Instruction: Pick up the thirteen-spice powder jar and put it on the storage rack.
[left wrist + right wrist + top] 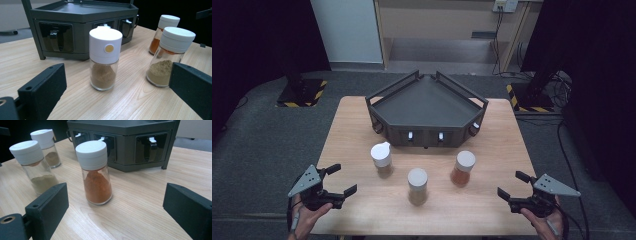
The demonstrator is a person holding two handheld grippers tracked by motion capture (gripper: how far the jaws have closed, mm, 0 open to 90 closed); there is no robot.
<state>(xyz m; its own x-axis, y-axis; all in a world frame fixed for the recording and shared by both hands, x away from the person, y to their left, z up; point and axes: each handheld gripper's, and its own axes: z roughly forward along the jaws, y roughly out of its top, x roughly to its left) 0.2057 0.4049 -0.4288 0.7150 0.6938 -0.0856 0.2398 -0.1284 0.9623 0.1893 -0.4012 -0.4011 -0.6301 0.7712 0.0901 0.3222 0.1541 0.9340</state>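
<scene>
While both claws hang over the near edge of the wooden surface (352, 130), three spice jars stand upright on it between them and the dark grey rack (427, 107) at the back. The left claw (338, 179) sits at the near left corner with its jaws spread wide and nothing between them; the right claw (513, 185) sits at the near right corner, likewise wide apart and empty. A hand grips each from below.

Seen along the left claw's own jaws, the brown-spice jar (104, 58) stands straight ahead, a white flip cap with a small yellow dot on its front, clear of both jaws. To its right is the jar of pale olive powder (170, 58), close to the right jaw, though whether it touches is hard to say from this angle. Behind that stands the orange-spice jar (163, 32).

From the right claw view the orange-spice jar (96, 173) is the one ahead, roughly centred in the gap and apart from both jaws, with the olive jar (37, 167) to the left and the brown one (48, 147) beyond.

From above, the jars form a shallow triangle: brown (382, 159) left, olive (417, 186) nearest the person, orange (463, 168) right, none touching. The rack's tray is tilted and bare, with clips along its front wall.
</scene>
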